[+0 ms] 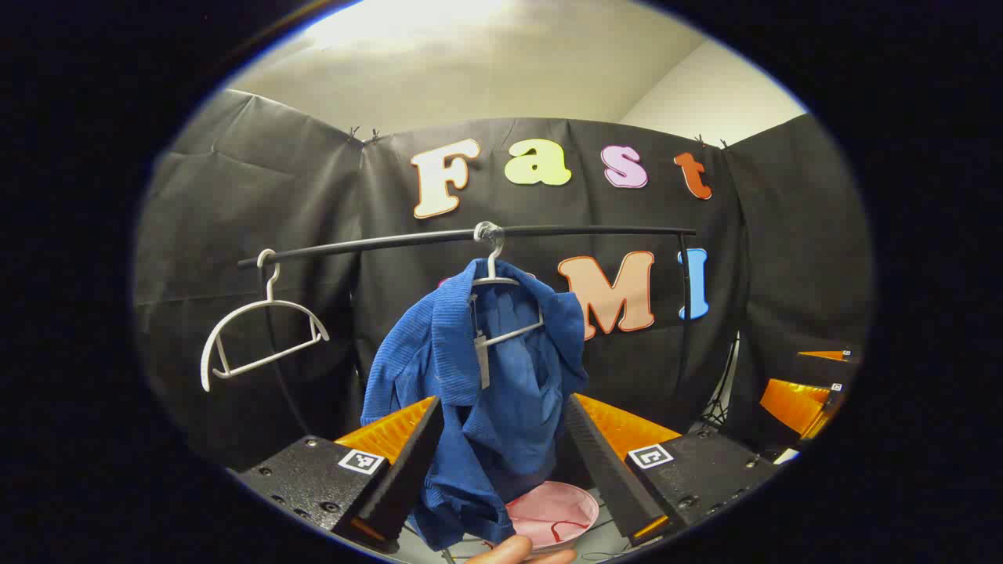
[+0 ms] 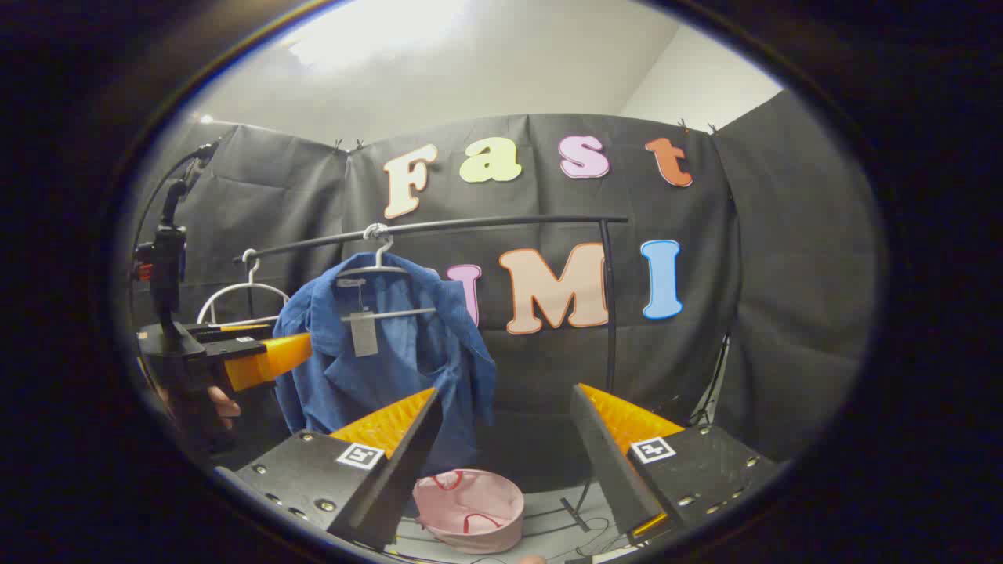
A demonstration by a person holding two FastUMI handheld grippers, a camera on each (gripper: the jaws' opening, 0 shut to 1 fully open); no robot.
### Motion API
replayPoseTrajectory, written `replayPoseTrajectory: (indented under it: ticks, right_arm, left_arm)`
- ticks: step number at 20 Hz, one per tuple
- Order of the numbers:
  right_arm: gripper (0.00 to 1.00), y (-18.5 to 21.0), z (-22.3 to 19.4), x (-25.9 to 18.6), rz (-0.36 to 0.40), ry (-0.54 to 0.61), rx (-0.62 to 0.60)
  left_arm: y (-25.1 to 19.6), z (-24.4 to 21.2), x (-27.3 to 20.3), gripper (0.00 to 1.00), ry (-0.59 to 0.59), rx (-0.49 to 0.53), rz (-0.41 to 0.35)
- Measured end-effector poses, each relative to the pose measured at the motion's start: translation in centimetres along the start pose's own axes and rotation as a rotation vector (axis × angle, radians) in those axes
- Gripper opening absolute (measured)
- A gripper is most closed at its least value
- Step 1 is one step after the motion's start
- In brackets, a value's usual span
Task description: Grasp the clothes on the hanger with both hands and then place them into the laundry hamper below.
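Note:
A blue shirt hangs on a white hanger from the black rail. In the left gripper view my left gripper is open, its fingers either side of the shirt's lower part, seemingly a little short of the cloth. A pink hamper sits on the floor below. In the right gripper view my right gripper is open and empty, to the right of the shirt and farther back, above the hamper. The left gripper shows there at the shirt's left side, held by a hand.
An empty white hanger hangs at the rail's left end. The rail's upright post stands right of the shirt. Cables lie on the floor by the hamper. A camera stand rises at the left in the right gripper view.

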State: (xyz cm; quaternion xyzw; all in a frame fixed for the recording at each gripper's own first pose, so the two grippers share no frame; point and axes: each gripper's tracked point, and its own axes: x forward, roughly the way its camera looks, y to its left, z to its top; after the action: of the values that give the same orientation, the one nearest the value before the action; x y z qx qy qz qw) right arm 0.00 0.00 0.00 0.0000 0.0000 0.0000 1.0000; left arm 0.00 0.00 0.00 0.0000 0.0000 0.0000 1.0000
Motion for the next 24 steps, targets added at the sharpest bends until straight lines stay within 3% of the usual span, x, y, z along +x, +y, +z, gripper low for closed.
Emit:
replayPoseTrajectory:
  ticks: [7,8,10,15,18,24]
  right_arm:
    - [0.98,-2.4,1.1,-0.2,0.012,-0.031,0.028]
    - [0.94,-2.6,1.0,-0.2,0.012,-0.028,0.028]
    - [0.98,-2.6,0.7,-0.1,0.021,-0.023,0.031]
    - [0.98,-1.9,-0.4,1.1,0.045,-0.015,0.036]
    - [0.98,-1.3,-1.3,2.9,0.062,0.008,0.022]
    - [0.99,-1.0,-2.6,8.6,0.069,0.068,0.013]
  left_arm:
    - [-1.3,0.6,-0.4,0.97,-0.001,-0.007,0.031]
    - [-1.3,0.7,-0.4,1.00,-0.006,-0.002,0.035]
    - [-1.6,0.5,-0.4,1.00,-0.007,0.016,0.038]
    - [-1.6,-0.8,0.3,0.98,0.006,0.026,0.056]
    - [-0.5,-1.2,1.7,1.00,-0.003,0.040,0.095]
    - [2.7,-4.4,6.4,1.00,0.049,0.064,0.245]
